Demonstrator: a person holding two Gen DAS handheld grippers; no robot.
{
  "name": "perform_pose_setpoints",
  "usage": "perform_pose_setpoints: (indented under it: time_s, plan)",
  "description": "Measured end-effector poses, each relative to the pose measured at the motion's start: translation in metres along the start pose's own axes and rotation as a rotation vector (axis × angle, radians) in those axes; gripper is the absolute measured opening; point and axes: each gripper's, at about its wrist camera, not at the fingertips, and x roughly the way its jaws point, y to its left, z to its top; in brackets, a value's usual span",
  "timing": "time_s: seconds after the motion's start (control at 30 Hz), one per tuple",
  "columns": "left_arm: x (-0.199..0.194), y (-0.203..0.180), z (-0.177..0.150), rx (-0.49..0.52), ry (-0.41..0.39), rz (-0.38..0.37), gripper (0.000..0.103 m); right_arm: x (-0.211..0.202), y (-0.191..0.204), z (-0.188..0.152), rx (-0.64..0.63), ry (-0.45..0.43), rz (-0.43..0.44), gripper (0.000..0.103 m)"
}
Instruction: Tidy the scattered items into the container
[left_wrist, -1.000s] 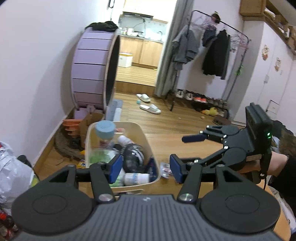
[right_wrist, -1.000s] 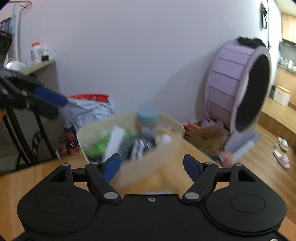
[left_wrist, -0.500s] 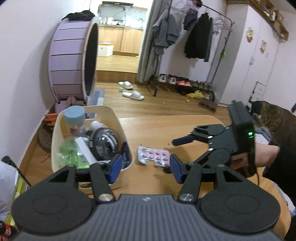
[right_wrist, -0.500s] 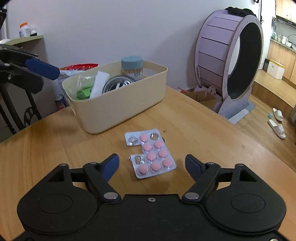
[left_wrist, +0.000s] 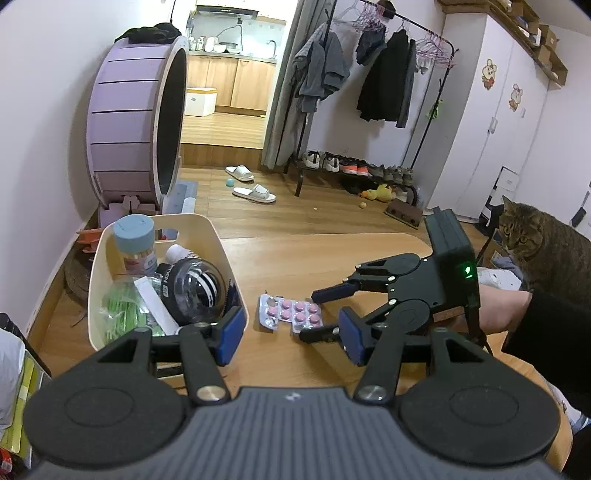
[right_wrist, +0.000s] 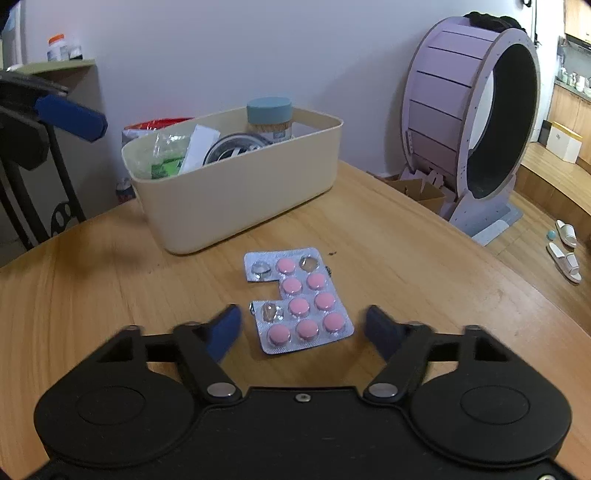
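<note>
A: On the desk (right_wrist: 406, 236), left to right: cream container (right_wrist: 236, 192), already holding several items; pill blister pack (right_wrist: 299, 299), flat, just beside the container wall; right gripper (right_wrist: 303, 328), fingers spread wide, straddling the pack's near end without touching. Left gripper (left_wrist: 288, 332) idle, fingers also apart, nothing held.

B: Risks?

A: The pack lies flat and thin. Judgement: fingers closing level with the desk may skate over the foil or push it away rather than pinch it. An edge grip could let it pivot and drop short of the container. A cat (left_wrist: 535, 247) watches from the right; it could interfere.

B: Change from half a second ago?

A: Right gripper has advanced; the pack now sits between its fingers, not ahead. Pack and container unmoved.
</note>
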Motion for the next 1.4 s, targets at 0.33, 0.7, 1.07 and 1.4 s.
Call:
perform_pose_setpoints:
  time_s: [0.33,0.7,1.07,1.4]
  plan:
    - [-0.005,0.003,0.001,-0.01,-0.014,0.005,0.056,-0.012,-0.011,0.0,0.096,-0.036,0.035,0.055]
    - [-0.014,0.015,0.004,-0.052,-0.049,0.027,0.056,-0.045,-0.01,0.028,0.049,-0.098,-0.006,0.013]
    - [-0.007,0.007,0.002,-0.03,-0.034,0.003,0.056,-0.013,-0.024,0.016,0.118,-0.045,-0.136,0.089]
    - [-0.004,0.001,0.0,-0.022,-0.03,-0.01,0.056,0.011,-0.021,0.007,0.086,0.03,-0.111,0.081]
